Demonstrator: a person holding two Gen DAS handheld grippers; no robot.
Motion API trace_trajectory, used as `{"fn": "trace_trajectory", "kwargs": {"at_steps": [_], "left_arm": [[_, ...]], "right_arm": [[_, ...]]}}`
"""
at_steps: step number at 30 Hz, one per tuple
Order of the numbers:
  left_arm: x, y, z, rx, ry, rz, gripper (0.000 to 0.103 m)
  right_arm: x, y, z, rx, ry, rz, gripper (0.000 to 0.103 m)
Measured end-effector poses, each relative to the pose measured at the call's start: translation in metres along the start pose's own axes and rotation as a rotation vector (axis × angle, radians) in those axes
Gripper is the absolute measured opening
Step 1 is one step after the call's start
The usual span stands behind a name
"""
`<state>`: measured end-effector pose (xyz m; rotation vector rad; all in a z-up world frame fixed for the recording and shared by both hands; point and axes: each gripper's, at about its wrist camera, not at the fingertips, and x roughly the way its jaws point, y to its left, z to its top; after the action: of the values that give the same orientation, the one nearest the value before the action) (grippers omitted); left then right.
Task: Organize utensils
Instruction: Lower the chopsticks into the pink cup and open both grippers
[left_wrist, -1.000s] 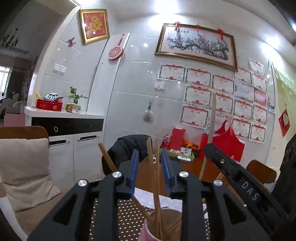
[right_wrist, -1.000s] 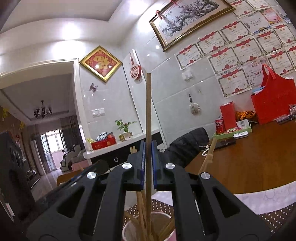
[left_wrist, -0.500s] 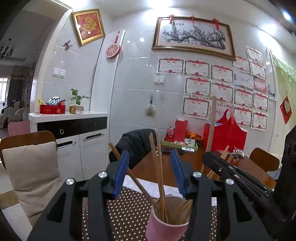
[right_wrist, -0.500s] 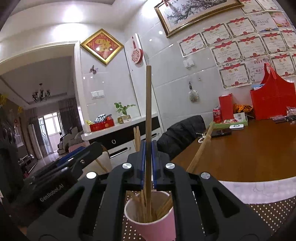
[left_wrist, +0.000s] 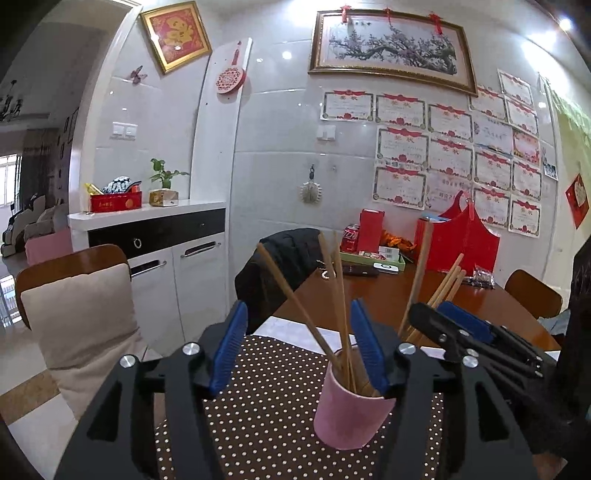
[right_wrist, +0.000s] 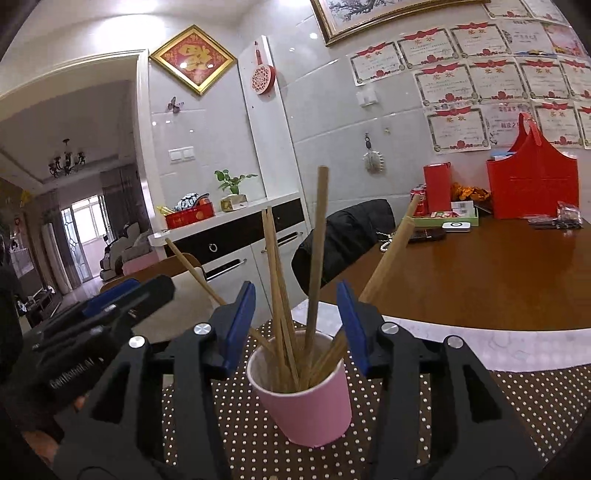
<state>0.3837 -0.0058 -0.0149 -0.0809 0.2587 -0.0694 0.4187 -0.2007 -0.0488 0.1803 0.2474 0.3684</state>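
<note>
A pink paper cup (left_wrist: 351, 417) (right_wrist: 306, 402) stands on a brown dotted mat (left_wrist: 266, 406) and holds several wooden chopsticks (left_wrist: 338, 302) (right_wrist: 280, 288). My left gripper (left_wrist: 298, 306) is just short of the cup, its jaws opening wide, and its blue pads touch nothing. My right gripper (right_wrist: 296, 288) faces the cup from the other side, jaws opening. The tall chopstick (right_wrist: 318, 251) leans free in the cup between the pads, apart from both. Each gripper shows in the other's view: the right gripper (left_wrist: 454, 325) and the left gripper (right_wrist: 110, 302).
The mat lies on a white cloth at the edge of a brown wooden table (right_wrist: 498, 280). Red gift bags (right_wrist: 532, 184), a green tray and a phone sit at the table's far side. A cushioned chair (left_wrist: 77, 314) and a jacket-draped chair (left_wrist: 284, 258) stand beyond.
My right gripper has opened and let go of the tall chopstick, which now rests in the cup. The left jaws spread wider. Both grippers drew back from the cup.
</note>
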Motion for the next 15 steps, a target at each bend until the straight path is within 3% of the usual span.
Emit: {"fn": "trace_trajectory", "kwargs": {"at_steps": [15], "left_arm": [[-0.06, 0.014, -0.002, -0.051, 0.026, 0.01, 0.058]], "right_arm": [[-0.06, 0.007, 0.0, -0.028, 0.012, -0.061, 0.053]]}}
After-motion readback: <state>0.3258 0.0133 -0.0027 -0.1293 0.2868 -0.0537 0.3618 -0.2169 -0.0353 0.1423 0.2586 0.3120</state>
